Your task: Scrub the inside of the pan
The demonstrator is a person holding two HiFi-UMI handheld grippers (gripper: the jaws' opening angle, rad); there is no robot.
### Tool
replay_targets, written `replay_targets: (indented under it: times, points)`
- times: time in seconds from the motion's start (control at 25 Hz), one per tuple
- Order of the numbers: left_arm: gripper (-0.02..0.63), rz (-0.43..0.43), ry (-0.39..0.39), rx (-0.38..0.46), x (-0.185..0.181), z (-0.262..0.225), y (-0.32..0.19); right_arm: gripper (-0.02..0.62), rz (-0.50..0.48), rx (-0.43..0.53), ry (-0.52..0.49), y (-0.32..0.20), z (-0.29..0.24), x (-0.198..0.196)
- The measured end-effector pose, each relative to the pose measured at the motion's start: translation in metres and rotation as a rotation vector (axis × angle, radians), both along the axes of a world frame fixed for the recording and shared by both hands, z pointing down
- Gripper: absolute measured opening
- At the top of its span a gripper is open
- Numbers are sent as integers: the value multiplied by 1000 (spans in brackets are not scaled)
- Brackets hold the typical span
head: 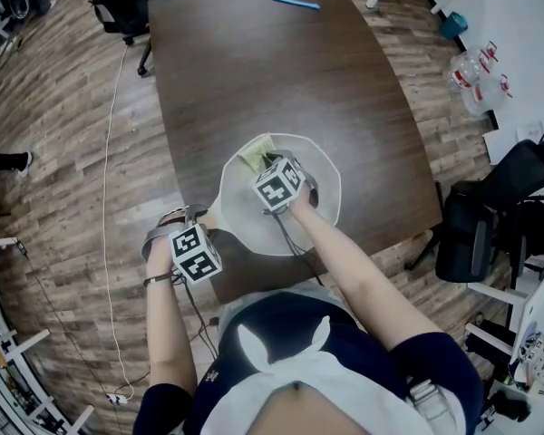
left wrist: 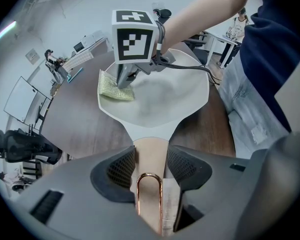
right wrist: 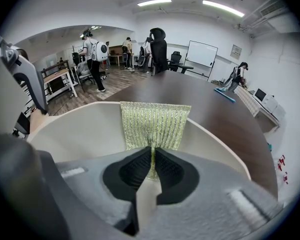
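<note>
The dark brown table carries a cream-white pan with a faceted rim, near its front edge. My left gripper is clamped on the pan's tan handle (copper loop at the end). My right gripper, nearly closed, pinches a ribbed yellow-green scouring cloth that lies on the pan's inner wall.

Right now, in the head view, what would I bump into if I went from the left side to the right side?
white cable → left gripper → pan → black chair
</note>
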State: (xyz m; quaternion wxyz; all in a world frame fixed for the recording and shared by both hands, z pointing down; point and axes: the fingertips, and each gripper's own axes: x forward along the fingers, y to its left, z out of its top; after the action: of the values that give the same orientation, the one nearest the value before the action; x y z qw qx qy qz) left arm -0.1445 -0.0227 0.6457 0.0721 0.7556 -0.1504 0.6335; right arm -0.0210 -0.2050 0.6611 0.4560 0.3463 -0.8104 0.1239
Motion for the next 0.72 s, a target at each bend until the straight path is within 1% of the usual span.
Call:
replay_targets:
  times: [0.48, 0.72]
  points:
    - [204, 2, -5, 2, 2, -2, 2, 25, 31, 30, 79, -5, -6, 16]
    - [204, 7, -11, 11, 0, 0, 1, 25, 60, 27, 131, -7, -4, 25]
